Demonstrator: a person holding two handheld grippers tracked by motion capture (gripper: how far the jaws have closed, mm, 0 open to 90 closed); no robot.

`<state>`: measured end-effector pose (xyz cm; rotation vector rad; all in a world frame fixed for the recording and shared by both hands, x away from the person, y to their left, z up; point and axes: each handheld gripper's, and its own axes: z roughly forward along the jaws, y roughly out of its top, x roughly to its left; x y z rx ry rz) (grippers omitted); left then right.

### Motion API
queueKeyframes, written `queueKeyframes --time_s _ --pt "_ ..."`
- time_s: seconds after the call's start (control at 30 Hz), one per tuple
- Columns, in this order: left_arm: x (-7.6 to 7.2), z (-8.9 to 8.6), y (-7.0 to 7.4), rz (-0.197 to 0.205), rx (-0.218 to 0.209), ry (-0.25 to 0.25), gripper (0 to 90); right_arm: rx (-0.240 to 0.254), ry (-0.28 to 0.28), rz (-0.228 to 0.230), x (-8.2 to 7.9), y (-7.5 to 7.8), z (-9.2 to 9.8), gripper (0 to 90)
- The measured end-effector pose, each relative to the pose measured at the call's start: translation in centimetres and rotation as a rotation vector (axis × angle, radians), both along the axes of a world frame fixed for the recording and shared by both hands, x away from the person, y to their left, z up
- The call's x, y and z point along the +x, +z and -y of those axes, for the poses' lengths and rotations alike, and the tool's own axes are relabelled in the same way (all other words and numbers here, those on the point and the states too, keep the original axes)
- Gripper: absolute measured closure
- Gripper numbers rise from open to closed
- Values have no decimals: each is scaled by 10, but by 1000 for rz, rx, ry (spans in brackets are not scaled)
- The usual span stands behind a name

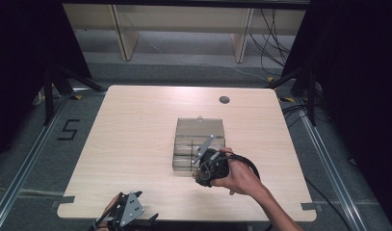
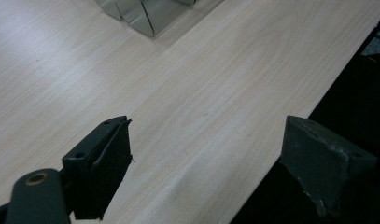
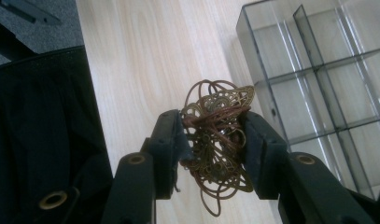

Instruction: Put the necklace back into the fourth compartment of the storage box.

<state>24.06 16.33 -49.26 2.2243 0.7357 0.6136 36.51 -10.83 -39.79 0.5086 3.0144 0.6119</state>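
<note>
High view: pale wood-grain tabletop (image 1: 136,144) with rounded corners and a small round dark hole (image 1: 224,100) near the far edge. A clear plastic box (image 1: 199,139) sits right of centre, boxy, with thin partition walls and a hinged lid lying open on the far side. The right tool (image 1: 203,179) is in the person's right hand (image 1: 237,175), at the near edge of the box, raised off the tabletop; its grey plate angles up over the box. A brownish tangle shows at its tip, too small here to read in detail. The left tool (image 1: 124,214) sits at the near-left edge of the tabletop, well apart from the box.

Left gripper view: the left tool (image 2: 206,163) has its two matte black blocky jaws standing wide apart, nothing between them. Beneath is bare tabletop (image 2: 201,93), smooth with fine grain, and the dark drop past its edge. A corner of the clear box (image 2: 145,14) shows at top, well apart from the jaws.

Right gripper view: the right tool (image 3: 214,140) is closed on a metal ornament (image 3: 218,140), gripped from both sides. The ornament is bronze-coloured: flat lacy filigree plates, leaf or wing shaped, tangled with loops of thin reddish-brown wire that spill above and below the jaws. It hangs over the tabletop (image 3: 145,56), just beside the box (image 3: 318,70), whose smoky transparent walls divide it into rectangular compartments. Black fabric (image 3: 43,130) lies at left.
</note>
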Motion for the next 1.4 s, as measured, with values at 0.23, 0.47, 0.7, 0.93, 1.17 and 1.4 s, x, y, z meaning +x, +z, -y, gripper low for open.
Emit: queueKeyframes --time_s 0.23,0.47,0.7,0.93,1.17,1.4 --pt "0 0 0 -6 -2 -6 156 -2 24 2 10 10 -14 606" --pt "0 -1 0 -7 -6 -2 156 -5 24 10 21 19 -29 606" --pt "0 -2 2 -9 5 -18 156 -19 10 15 37 23 -42 606" --pt "0 -2 2 -14 2 -22 156 -43 -17 10 54 19 -52 606" --pt "0 -2 2 -16 1 -21 156 -68 -35 -1 71 9 -57 606" --pt "0 -2 1 -10 -23 -4 156 -88 -54 -14 82 -2 -63 606"
